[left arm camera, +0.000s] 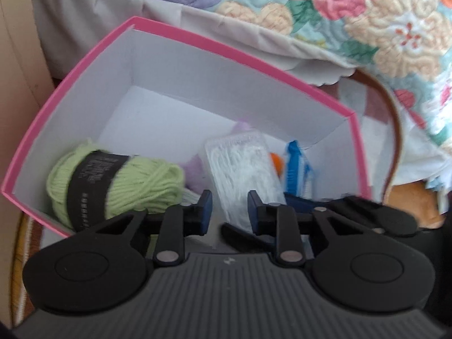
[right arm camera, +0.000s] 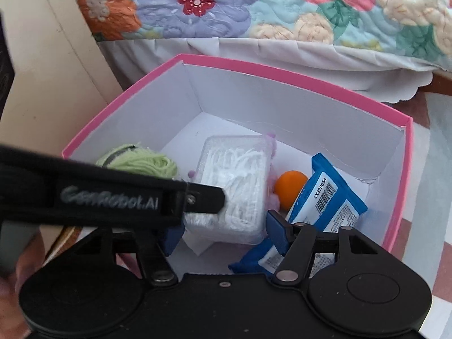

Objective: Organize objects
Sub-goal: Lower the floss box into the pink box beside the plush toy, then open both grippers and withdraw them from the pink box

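Note:
A pink box (left arm camera: 226, 48) (right arm camera: 282, 70) with white walls holds a green yarn ball (left arm camera: 141, 186) (right arm camera: 141, 163), an orange ball (right arm camera: 291, 186) and a blue packet (right arm camera: 330, 195). A second blue packet (right arm camera: 260, 260) lies at the near wall. A clear plastic case of white picks (left arm camera: 243, 163) (right arm camera: 237, 180) sits tilted in the middle. My right gripper (right arm camera: 224, 233) has a pad against each side of that case. My left gripper (left arm camera: 229, 212) hangs just short of the case with its jaws a narrow gap apart and nothing between the pads. One of its fingers (right arm camera: 209, 197) crosses the right wrist view.
A floral quilt (right arm camera: 226, 8) with a white bed skirt hangs behind the box. Beige furniture (right arm camera: 42, 70) stands close on the left. A brown curved rim (left arm camera: 392, 130) and crumpled white paper lie to the right. A hand (right arm camera: 17, 262) shows at the lower left.

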